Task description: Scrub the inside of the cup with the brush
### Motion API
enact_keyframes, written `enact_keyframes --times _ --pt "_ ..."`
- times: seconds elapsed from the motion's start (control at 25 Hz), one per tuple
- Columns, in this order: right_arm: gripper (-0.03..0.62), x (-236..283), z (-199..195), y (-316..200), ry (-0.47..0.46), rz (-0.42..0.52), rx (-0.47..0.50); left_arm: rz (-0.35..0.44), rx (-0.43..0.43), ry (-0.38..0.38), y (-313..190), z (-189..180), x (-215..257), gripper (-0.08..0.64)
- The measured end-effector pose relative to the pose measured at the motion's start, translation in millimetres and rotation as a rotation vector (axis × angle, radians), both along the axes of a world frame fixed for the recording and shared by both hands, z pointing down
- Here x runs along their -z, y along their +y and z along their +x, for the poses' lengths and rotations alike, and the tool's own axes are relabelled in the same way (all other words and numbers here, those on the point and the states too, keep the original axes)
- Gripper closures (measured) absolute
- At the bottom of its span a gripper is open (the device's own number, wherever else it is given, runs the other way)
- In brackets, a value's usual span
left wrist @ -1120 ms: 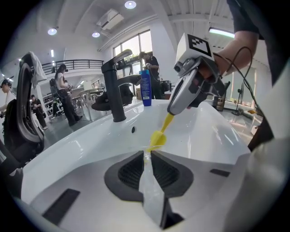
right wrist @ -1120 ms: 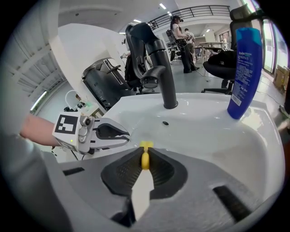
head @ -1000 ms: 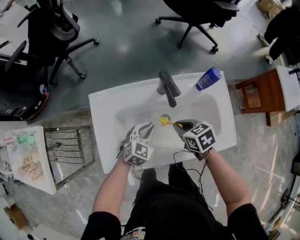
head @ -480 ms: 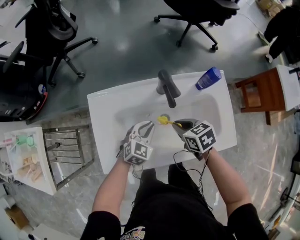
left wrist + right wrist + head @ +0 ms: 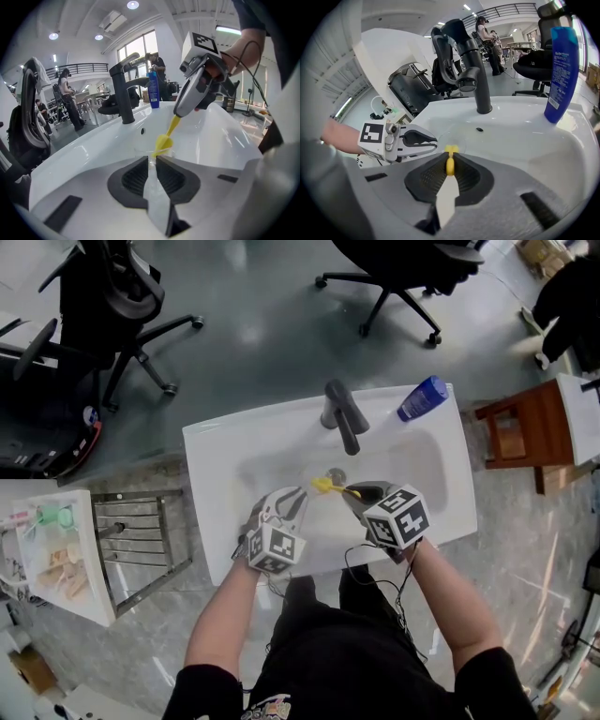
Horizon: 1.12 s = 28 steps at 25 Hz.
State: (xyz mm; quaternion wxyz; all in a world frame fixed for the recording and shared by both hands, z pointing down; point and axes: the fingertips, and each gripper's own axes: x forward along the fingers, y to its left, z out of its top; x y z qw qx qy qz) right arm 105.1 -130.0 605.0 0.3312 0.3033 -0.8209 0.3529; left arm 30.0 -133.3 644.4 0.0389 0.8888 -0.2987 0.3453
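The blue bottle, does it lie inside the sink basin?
No, the blue bottle stands upright on the rim of the sink, to the right of the faucet.

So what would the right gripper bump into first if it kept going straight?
Probably the clear cup in the left gripper: the yellow brush in the right gripper points into it. Depth is unclear.

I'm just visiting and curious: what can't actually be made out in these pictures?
- Cup: clear; invisible in head view, faint rim in gripper views; the left gripper covers its lower part in its own view.
- Brush bristles: too small in head view; whether they touch the cup's inside, unclear.
- Blue bottle label: too small to read.
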Motion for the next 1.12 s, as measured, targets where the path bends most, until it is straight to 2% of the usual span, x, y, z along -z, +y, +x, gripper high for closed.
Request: enact_keyframes --times 0.4,0.96,1.12 --pt "0.557 1.7 -18.5 6.9 -0.015 0.002 0.011 -0.026 0.045 -0.082 4.4 -23.0 -3.5 0.512" --pt "0.557 0.9 -37.5 15.7 -0.01 0.002 0.03 -0.1 0.093 -0.112 10.4 -42.4 -16.7 0.509" --pt "0.557 1.0 -42.3 17.8 -0.011 0.005 0.035 -0.099 0.123 -0.108 7.6 -49.8 -13.7 0.512"
